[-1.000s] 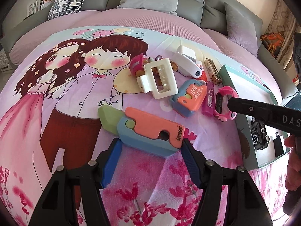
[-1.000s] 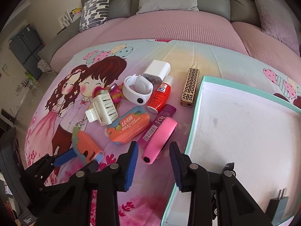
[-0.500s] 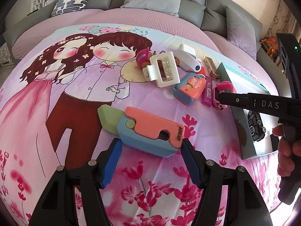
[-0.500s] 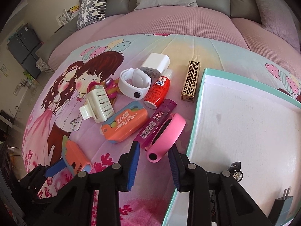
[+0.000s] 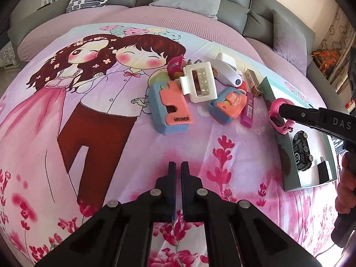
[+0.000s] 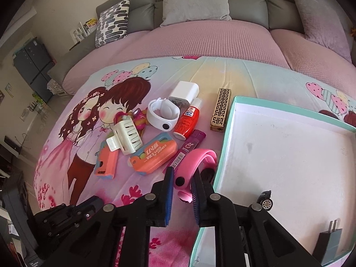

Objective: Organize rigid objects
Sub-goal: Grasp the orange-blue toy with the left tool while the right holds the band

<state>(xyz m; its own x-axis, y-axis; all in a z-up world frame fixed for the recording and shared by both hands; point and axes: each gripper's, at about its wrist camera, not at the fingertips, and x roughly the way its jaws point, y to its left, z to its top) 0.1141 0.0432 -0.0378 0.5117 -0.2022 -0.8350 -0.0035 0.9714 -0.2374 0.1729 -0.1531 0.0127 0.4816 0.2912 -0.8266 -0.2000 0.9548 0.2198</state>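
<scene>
Jaws on the left gripper (image 5: 178, 166) are pinched together with nothing in them, hanging over bare blanket (image 5: 93, 133) well short of the toy pile. From that same left view the right gripper (image 5: 280, 109) has the pink wristband (image 5: 277, 118) by one edge, right at the near rim of the teal box (image 5: 287, 178), where a toy car (image 5: 302, 153) already lies. Over in the right wrist view, the jaws are shut on that wristband's loop (image 6: 195, 166), just beside the box wall. My worry: it's a springy, smooth ring held only at its end, so it could flex and pop out, or snag the rim on the way over. It looks like glossy pink silicone with a dark button.
</scene>
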